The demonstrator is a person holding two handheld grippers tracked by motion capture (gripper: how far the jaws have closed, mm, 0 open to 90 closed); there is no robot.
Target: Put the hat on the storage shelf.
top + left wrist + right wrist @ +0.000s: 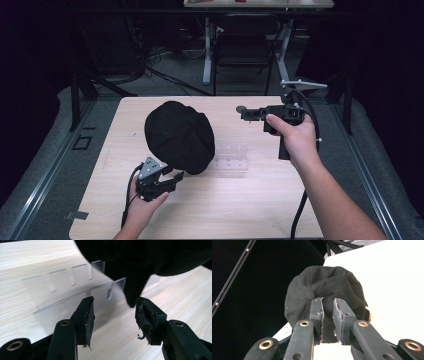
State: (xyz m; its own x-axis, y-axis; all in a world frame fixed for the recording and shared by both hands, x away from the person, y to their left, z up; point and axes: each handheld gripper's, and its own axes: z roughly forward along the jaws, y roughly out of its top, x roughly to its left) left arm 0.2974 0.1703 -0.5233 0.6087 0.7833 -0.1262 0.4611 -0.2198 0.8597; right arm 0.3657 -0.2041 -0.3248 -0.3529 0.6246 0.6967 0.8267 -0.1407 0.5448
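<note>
Left gripper spread wide, nothing pinched; black cap hanging just ahead, its edge dipping between the jaws. Clear slotted acrylic stand visible beyond. Right gripper part open, empty, well apart from cap. No readable writing.

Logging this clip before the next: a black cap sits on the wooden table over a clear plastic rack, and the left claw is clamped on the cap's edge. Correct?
Not quite. The left claw is not clamped: in the left gripper view its jaws stand apart, with the edge of the black cap hanging free between them. The rest holds: the cap rests over the clear plastic rack on the wooden table.
</note>
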